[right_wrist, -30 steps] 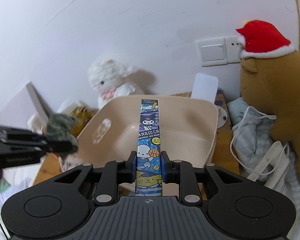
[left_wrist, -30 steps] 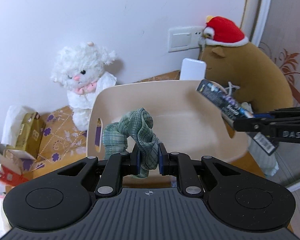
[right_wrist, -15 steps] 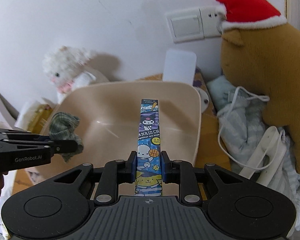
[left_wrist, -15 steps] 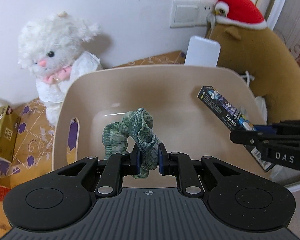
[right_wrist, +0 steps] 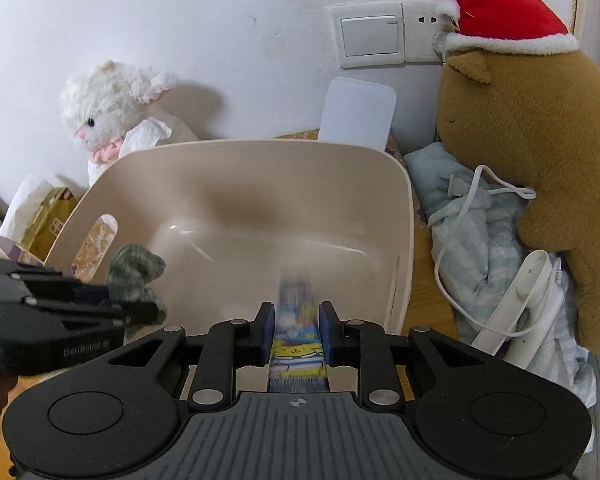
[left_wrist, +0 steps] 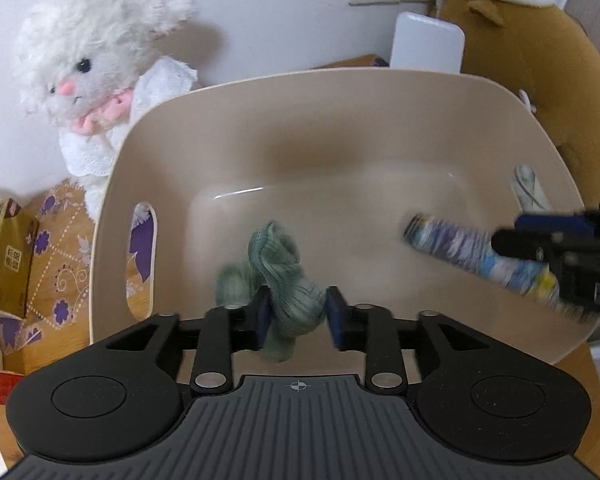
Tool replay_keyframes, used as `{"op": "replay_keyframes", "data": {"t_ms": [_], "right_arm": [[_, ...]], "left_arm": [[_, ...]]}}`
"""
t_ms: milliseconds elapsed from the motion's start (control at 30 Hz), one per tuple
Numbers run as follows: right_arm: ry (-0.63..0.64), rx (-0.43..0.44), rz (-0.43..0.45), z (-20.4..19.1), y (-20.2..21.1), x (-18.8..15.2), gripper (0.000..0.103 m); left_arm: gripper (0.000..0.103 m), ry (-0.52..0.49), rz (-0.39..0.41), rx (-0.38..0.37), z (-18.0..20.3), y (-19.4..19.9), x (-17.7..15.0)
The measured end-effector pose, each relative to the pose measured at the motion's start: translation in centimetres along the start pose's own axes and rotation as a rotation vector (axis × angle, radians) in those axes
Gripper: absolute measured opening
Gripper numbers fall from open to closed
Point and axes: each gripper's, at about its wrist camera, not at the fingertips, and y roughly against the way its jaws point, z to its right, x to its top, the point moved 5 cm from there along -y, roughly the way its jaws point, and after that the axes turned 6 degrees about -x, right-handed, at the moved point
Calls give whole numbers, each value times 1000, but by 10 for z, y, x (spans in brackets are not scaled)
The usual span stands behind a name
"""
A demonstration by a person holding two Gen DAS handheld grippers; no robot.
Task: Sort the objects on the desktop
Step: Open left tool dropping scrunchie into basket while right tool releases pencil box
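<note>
A white plush lamb (left_wrist: 96, 68) sits against the wall left of the beige tub (left_wrist: 340, 92); a brown plush with a red hat (right_wrist: 532, 160) stands to its right, over crumpled pale cloth (right_wrist: 472, 224) and a white cord (right_wrist: 460, 216); a gold box (left_wrist: 4, 256) rests on the counter (left_wrist: 60, 264). The left gripper (left_wrist: 296, 312) has its fingers parted, the blurred green scrunchie (left_wrist: 284, 276) loose between them above the tub; the right gripper (right_wrist: 296, 330) is likewise spread about the blurred cartoon-printed box (right_wrist: 298, 336).
</note>
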Motion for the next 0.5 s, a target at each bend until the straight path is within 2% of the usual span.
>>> {"op": "replay_keyframes", "data": {"t_ms": [33, 67, 100, 167, 200, 267, 300, 367, 500], "right_arm": [[3, 0, -1, -1, 1, -2, 37], [6, 4, 3, -1, 3, -4, 45], [10, 2, 13, -1, 6, -6, 49], [26, -3, 41, -2, 14, -8, 64], [36, 1, 55, -3, 19, -9, 66], [54, 1, 73, -4, 28, -10, 86], [67, 1, 87, -5, 33, -10, 88], [90, 1, 107, -8, 43, -10, 101], [141, 4, 179, -14, 66, -11, 103]], "left_arm": [[42, 9, 5, -9, -2, 2, -1], [53, 11, 12, -16, -2, 5, -1], [63, 9, 24, -22, -3, 9, -1], [69, 2, 51, -15, -5, 19, -2], [70, -3, 56, -5, -6, 22, -3], [70, -7, 68, 19, -10, 31, -4], [70, -4, 78, 24, -13, 36, -4], [71, 10, 96, 26, -18, 47, -6], [73, 28, 130, 27, -27, 71, -12]]}}
